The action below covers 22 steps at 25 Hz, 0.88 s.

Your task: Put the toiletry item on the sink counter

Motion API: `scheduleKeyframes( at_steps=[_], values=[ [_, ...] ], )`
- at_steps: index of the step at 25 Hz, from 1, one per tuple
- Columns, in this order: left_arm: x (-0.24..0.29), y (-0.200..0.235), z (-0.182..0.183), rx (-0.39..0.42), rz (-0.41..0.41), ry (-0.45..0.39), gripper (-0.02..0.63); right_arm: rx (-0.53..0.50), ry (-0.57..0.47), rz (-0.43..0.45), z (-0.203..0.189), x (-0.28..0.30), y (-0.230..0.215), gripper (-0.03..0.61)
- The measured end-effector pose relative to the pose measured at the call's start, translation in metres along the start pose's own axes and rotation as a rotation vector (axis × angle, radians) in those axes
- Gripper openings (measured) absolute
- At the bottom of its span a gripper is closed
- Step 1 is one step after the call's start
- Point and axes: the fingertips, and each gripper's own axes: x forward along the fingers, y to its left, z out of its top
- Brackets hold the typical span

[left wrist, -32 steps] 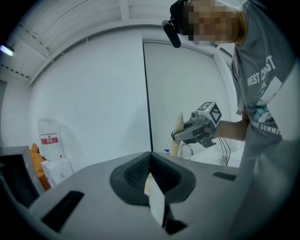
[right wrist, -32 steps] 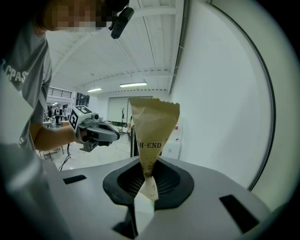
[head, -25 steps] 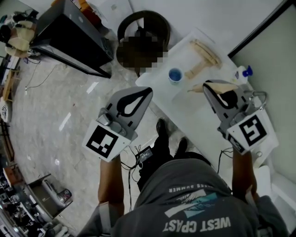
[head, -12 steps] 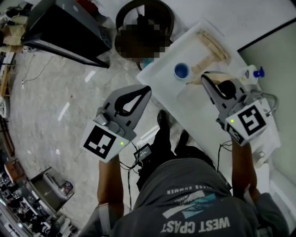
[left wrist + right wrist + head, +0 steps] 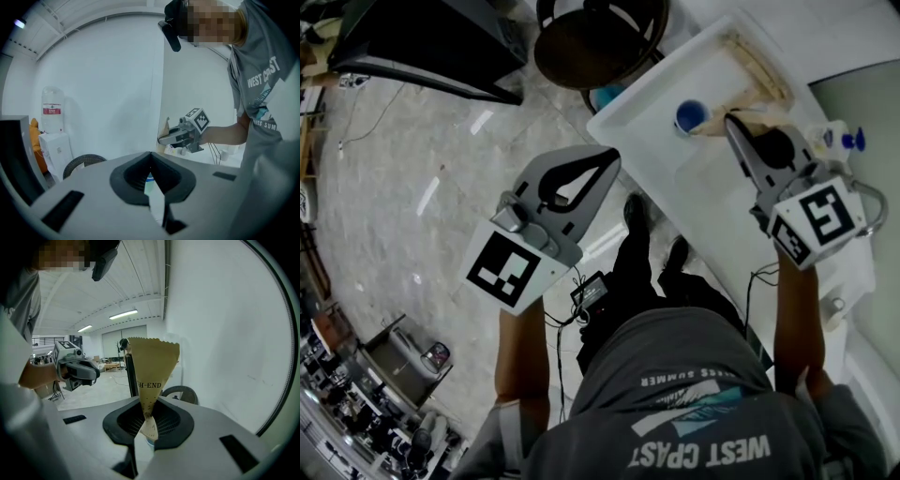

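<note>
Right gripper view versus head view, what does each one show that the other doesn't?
Only the right gripper view shows the right hand-held gripper pinching a tan paper packet with a serrated top, under ceiling lights. Only the head view shows the blue-topped bottle on the white counter and the right one's marker cube. Both show the left hand-held gripper, jaws together and empty.

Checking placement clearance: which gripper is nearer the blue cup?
Right. The right gripper, shut on a packet, is over the counter, just beside the blue cup. The left gripper hangs over the floor, off the counter's edge.
</note>
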Motion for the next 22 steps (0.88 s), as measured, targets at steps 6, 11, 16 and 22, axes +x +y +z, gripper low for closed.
scheduleKeyframes(
  at_steps=[6, 11, 16, 22],
  values=[
    [-0.001, 0.010, -0.021, -0.024, -0.016, 0.007, 0.003, 0.021, 0.013, -0.017, -0.018, 0.021, -0.001, 0.054],
    [0.007, 0.011, -0.029, -0.038, -0.038, 0.022, 0.003, 0.042, 0.026, -0.025, -0.027, 0.026, -0.008, 0.054],
    [0.010, 0.013, -0.041, -0.051, -0.050, 0.034, 0.003, 0.056, 0.025, -0.035, -0.035, 0.033, -0.013, 0.055],
    [0.015, 0.015, -0.050, -0.065, -0.063, 0.046, 0.003, 0.075, 0.053, -0.041, -0.048, 0.041, -0.022, 0.055]
  ],
)
